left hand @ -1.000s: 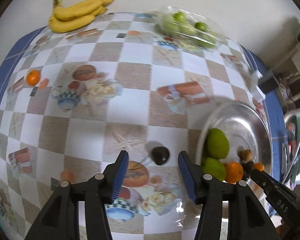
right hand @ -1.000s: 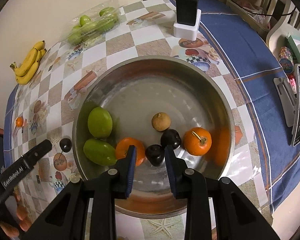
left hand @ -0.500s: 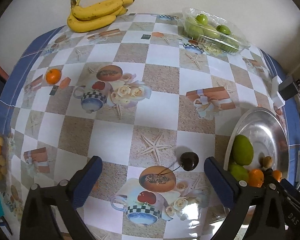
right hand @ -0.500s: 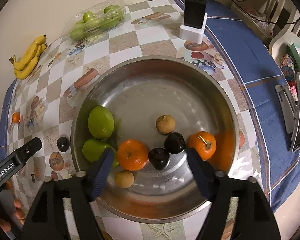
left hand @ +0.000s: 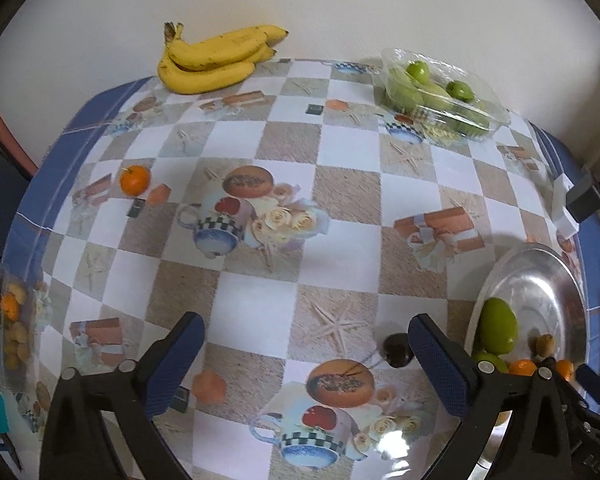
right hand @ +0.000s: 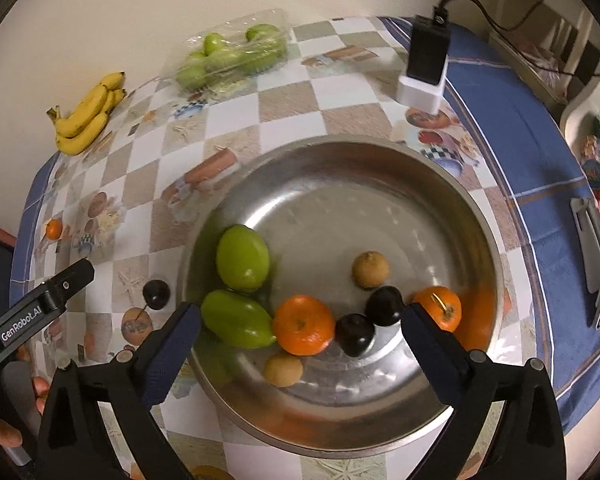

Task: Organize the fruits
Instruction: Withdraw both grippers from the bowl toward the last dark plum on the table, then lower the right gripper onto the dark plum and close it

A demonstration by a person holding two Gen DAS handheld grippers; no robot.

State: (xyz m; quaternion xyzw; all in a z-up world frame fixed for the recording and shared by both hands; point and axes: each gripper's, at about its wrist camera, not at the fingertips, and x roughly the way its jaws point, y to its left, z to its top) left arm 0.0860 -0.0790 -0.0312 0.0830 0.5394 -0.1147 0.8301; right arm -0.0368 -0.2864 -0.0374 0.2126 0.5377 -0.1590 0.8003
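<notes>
A steel bowl (right hand: 380, 168) holds two green mangoes (right hand: 242, 257), two oranges (right hand: 303, 325), two dark plums (right hand: 354, 334) and two small brown fruits (right hand: 370, 269). My right gripper (right hand: 296, 344) is open and empty above the bowl's near side. A dark plum with a stem (left hand: 397, 349) lies on the tablecloth left of the bowl (left hand: 540, 280); it also shows in the right wrist view (right hand: 156, 294). My left gripper (left hand: 306, 360) is wide open and empty, its right finger just beside that plum.
Bananas (left hand: 216, 60) and a clear tray of green fruit (left hand: 440, 92) lie at the far edge by the wall. A lone orange (left hand: 134, 180) sits at the left. A plastic box of small fruits (left hand: 8, 328) is at the left edge. A charger block (right hand: 424, 68) stands behind the bowl.
Both grippers have opened wide. The right one let a dark plum go into the bowl and drew back. The left one rose and pulled back from the plum on the table.
</notes>
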